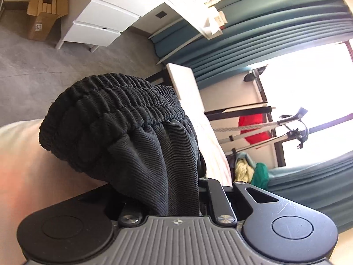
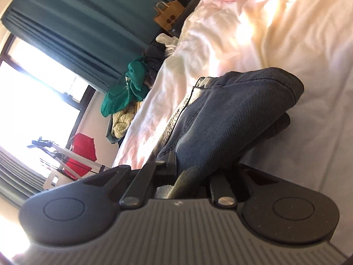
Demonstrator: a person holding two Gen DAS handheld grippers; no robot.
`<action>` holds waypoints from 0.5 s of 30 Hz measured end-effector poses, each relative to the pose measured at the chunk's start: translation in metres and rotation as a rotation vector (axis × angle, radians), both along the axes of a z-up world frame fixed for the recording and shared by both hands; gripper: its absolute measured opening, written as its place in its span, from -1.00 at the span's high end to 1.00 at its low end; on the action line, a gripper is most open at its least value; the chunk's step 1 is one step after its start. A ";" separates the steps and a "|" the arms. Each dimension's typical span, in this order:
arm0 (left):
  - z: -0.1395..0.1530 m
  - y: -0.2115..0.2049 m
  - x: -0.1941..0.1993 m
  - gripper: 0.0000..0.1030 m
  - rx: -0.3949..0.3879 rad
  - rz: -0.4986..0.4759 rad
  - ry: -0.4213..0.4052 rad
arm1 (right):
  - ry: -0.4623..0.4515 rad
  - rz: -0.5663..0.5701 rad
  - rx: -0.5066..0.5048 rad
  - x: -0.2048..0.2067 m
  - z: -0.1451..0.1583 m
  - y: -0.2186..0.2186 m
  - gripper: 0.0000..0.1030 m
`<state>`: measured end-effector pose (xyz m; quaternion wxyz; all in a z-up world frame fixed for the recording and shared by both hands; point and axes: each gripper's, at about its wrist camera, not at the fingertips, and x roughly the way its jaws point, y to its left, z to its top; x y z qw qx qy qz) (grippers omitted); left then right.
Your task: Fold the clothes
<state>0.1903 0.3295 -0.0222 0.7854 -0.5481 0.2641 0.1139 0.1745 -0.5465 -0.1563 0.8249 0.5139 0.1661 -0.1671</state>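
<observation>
the dark trousers [image 1: 123,132] are caught at two places and hang off the bed [image 2: 286,33], which carries them. the left gripper [image 1: 176,203] is clamped on cloth just below the ribbed elastic waistband [image 1: 114,101], which bunches up above its jaws; a grip beside the band probably gives a firm hem to pull straight. the right gripper [image 2: 187,176] is clamped on a fold of the same dark twill, a stitched seam running away from it along the pale sheet. beyond the jaws that cloth humps up and its far end rests on the bed near its middle. holding two points likely lets the person stretch the garment flat before folding it. a heap of green and yellow clothes [image 2: 125,97] waits past the bed's far edge, by the teal curtain [image 2: 77,22].
</observation>
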 end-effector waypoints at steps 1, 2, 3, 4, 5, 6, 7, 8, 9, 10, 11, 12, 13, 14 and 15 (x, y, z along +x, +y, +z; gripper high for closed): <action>0.002 0.003 -0.012 0.73 -0.005 -0.008 0.011 | 0.007 0.000 0.014 -0.012 0.001 -0.001 0.79; 0.004 0.006 -0.026 0.73 -0.014 -0.012 0.017 | 0.010 0.000 0.027 -0.025 0.001 -0.003 0.79; 0.009 0.009 -0.044 0.72 -0.019 -0.015 0.017 | 0.006 0.002 0.038 -0.040 0.000 -0.004 0.79; 0.018 0.012 -0.066 0.72 -0.014 -0.023 0.012 | 0.002 0.011 0.042 -0.054 0.000 -0.004 0.79; 0.025 0.014 -0.087 0.72 -0.002 -0.036 0.010 | 0.004 0.028 0.044 -0.065 0.001 -0.005 0.79; 0.030 0.015 -0.107 0.72 0.015 -0.054 0.013 | 0.005 0.039 0.057 -0.077 0.000 -0.007 0.79; 0.033 0.017 -0.128 0.72 0.022 -0.067 0.018 | 0.007 0.043 0.085 -0.088 -0.002 -0.009 0.79; 0.034 0.018 -0.145 0.72 0.029 -0.078 0.025 | 0.011 0.043 0.115 -0.097 -0.004 -0.012 0.79; 0.033 0.019 -0.157 0.71 0.034 -0.085 0.035 | 0.011 0.041 0.142 -0.105 -0.006 -0.015 0.79; 0.032 0.019 -0.170 0.71 0.039 -0.091 0.045 | 0.013 0.038 0.166 -0.112 -0.009 -0.017 0.79; 0.028 0.020 -0.181 0.71 0.040 -0.093 0.056 | 0.015 0.035 0.188 -0.118 -0.013 -0.018 0.79; 0.021 0.021 -0.189 0.70 0.032 -0.087 0.071 | 0.018 0.032 0.210 -0.124 -0.017 -0.019 0.79; 0.014 0.022 -0.195 0.70 0.026 -0.082 0.087 | 0.025 0.034 0.217 -0.128 -0.020 -0.019 0.78; 0.006 0.022 -0.199 0.70 0.022 -0.079 0.099 | 0.036 0.041 0.207 -0.129 -0.022 -0.018 0.78; 0.000 0.023 -0.203 0.69 0.022 -0.077 0.100 | 0.050 0.053 0.186 -0.129 -0.023 -0.017 0.78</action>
